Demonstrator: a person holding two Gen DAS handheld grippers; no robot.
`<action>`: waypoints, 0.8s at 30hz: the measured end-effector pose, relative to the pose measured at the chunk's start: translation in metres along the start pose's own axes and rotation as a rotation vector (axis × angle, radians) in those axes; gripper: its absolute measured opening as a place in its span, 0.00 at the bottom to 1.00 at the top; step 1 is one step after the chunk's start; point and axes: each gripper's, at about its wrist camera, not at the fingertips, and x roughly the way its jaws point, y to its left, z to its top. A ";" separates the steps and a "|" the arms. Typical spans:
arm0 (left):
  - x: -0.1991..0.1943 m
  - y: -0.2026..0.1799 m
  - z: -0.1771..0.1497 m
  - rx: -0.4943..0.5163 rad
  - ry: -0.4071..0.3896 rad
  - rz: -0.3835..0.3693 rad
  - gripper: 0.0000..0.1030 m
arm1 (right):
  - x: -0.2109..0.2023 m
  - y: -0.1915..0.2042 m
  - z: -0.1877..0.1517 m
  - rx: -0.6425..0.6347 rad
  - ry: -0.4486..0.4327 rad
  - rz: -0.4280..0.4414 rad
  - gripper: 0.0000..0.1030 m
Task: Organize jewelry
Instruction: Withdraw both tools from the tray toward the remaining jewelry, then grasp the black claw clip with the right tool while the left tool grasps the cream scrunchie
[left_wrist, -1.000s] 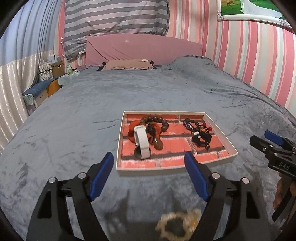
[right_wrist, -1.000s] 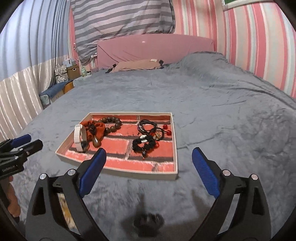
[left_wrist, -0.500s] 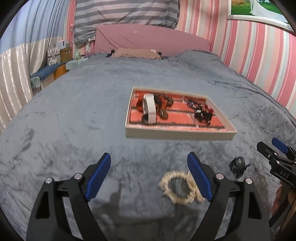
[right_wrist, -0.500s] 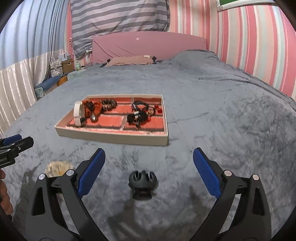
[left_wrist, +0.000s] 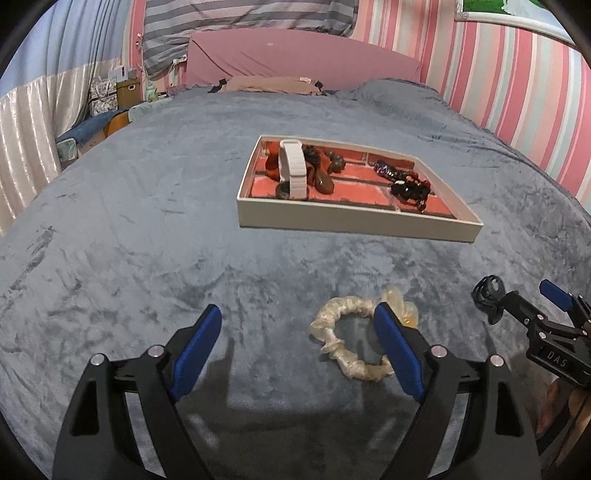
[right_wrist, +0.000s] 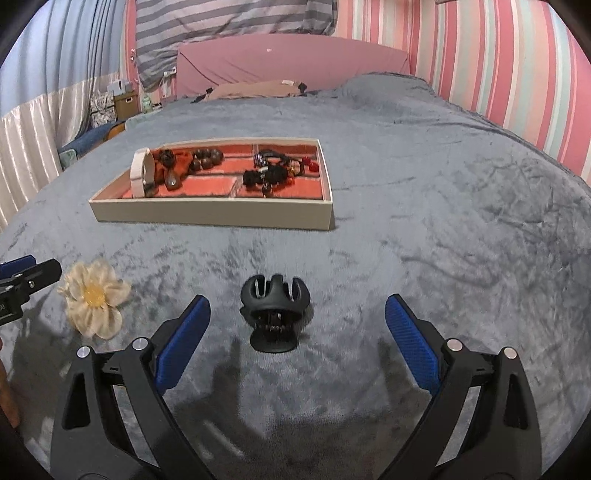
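Black hair clip (right_wrist: 274, 312) sits dead ahead between the wide-open right gripper (right_wrist: 297, 347) fingers, near the bed's front edge; cream scrunchie (left_wrist: 356, 341) lies, I think, under the wide-open left gripper (left_wrist: 299, 350)'s right finger.

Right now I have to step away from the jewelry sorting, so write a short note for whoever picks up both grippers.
Left gripper: open, empty, angled down at the cream scrunchie; its right pad overlaps the scrunchie's edge in view, contact unclear.
Right gripper: open, empty; the black claw hair clip lies on the blanket just ahead, between its fingers.
Tray: holds a white band, brown beads and dark bracelets.
Done: those pieces are in the tray.
Left: grip the scrunchie and clip, likely place both in the tray.
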 end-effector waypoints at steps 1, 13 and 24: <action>0.003 0.001 -0.001 -0.001 0.005 0.000 0.81 | 0.002 0.000 -0.001 0.000 0.005 -0.002 0.88; 0.033 0.003 -0.010 -0.002 0.071 -0.034 0.80 | 0.029 0.002 -0.005 0.000 0.067 0.003 0.77; 0.038 0.003 -0.008 -0.003 0.076 -0.042 0.54 | 0.036 0.006 -0.003 -0.006 0.085 0.023 0.50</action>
